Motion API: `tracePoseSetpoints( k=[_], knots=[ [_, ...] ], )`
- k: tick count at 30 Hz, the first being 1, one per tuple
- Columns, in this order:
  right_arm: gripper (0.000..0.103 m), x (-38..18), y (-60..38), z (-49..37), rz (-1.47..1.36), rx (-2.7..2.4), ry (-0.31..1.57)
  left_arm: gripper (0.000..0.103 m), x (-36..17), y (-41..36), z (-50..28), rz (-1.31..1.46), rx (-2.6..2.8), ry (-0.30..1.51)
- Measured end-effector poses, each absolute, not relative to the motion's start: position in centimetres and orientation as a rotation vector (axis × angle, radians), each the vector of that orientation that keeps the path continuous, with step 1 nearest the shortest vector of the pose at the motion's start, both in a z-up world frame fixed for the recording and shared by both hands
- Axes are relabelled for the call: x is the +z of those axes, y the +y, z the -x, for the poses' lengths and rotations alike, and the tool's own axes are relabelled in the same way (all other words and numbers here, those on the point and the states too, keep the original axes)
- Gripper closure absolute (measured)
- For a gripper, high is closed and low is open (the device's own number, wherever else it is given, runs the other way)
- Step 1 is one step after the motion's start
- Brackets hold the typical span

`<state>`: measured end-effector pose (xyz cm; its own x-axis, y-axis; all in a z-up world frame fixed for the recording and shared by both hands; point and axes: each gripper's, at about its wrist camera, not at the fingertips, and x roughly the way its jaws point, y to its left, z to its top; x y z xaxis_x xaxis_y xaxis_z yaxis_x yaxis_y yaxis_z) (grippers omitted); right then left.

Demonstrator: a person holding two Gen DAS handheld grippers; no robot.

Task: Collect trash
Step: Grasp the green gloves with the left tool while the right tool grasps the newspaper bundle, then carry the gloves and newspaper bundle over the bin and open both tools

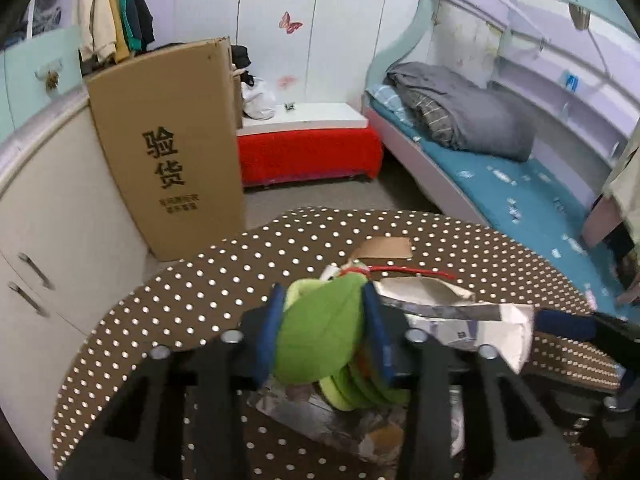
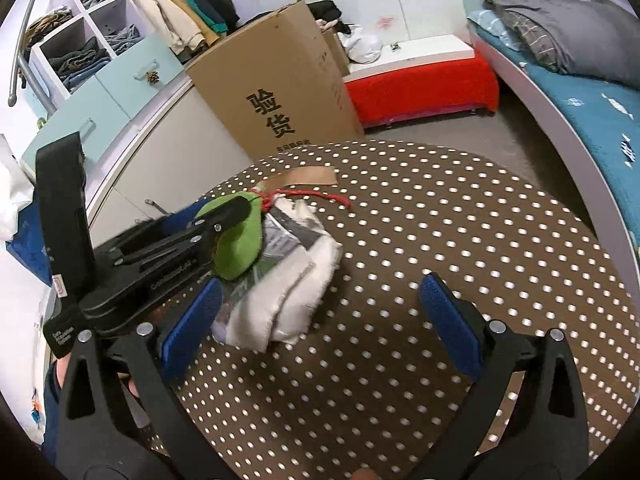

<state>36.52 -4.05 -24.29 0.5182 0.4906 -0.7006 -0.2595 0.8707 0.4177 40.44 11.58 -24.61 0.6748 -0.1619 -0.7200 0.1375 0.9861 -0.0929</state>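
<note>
On the bench (image 2: 440,240) the trash sits in 1 heap toward its left part: a soft leaf-shaped piece (image 1: 320,332) on top, between the pads of the left claw (image 1: 326,330), with crumpled paper (image 2: 288,292) under and to its right. A cardboard strip (image 2: 308,178) and a cord (image 2: 316,195) lie just behind. The right claw (image 2: 320,332) straddles the paper's near edge. A cardboard box (image 2: 280,92) stands behind the bench, a bed (image 2: 580,92) to the right.
</note>
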Motion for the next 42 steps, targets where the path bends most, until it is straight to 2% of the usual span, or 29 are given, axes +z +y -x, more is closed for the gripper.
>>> tracePoseSetpoints(
  k=[2, 5, 7, 8, 9, 12, 18, 24, 26, 42],
  knots=[
    [0.006, -24.6, -3.4, -37.0, -0.281, 0.469, 0.926, 0.08, -24.5, 11.9, -39.9, 0.04, -0.164, 0.803],
    [0.007, -25.2, -2.3, -37.6, -0.305, 0.496, 0.946, 0.083, -24.6, 12.9, -39.0, 0.067, -0.143, 0.797],
    [0.025, -25.6, -1.9, -37.7, -0.321, 0.512, 0.966, 0.083, -24.5, 14.0, -38.0, 0.091, -0.114, 0.796],
    [0.055, -25.8, -1.8, -37.8, -0.326, 0.51, 0.975, 0.083, -24.4, 14.5, -37.5, 0.104, -0.105, 0.795],
    [0.07, -26.1, -1.8, -37.8, -0.339, 0.517, 0.989, 0.083, -24.3, 14.9, -37.2, 0.111, -0.098, 0.793],
    [0.081, -25.9, -2.1, -36.8, -0.399, 0.566, 0.976, 0.083, -24.0, 16.2, -35.5, 0.137, -0.072, 0.787],
    [0.085, -23.9, -5.6, -32.1, -0.369, 0.512, 0.924, 0.083, -23.1, 16.8, -30.6, 0.162, -0.053, 0.775],
    [0.089, -21.9, -11.2, -26.8, -0.347, 0.433, 0.874, 0.083, -22.6, 14.0, -26.0, 0.158, -0.09, 0.772],
    [0.09, -21.3, -13.7, -24.8, -0.361, 0.405, 0.852, 0.086, -22.6, 13.0, -24.9, 0.163, -0.105, 0.776],
    [0.091, -16.2, -27.7, -15.7, -0.464, 0.227, 0.647, 0.089, -16.0, -3.0, -19.3, 0.097, -0.358, 0.689]
  ],
)
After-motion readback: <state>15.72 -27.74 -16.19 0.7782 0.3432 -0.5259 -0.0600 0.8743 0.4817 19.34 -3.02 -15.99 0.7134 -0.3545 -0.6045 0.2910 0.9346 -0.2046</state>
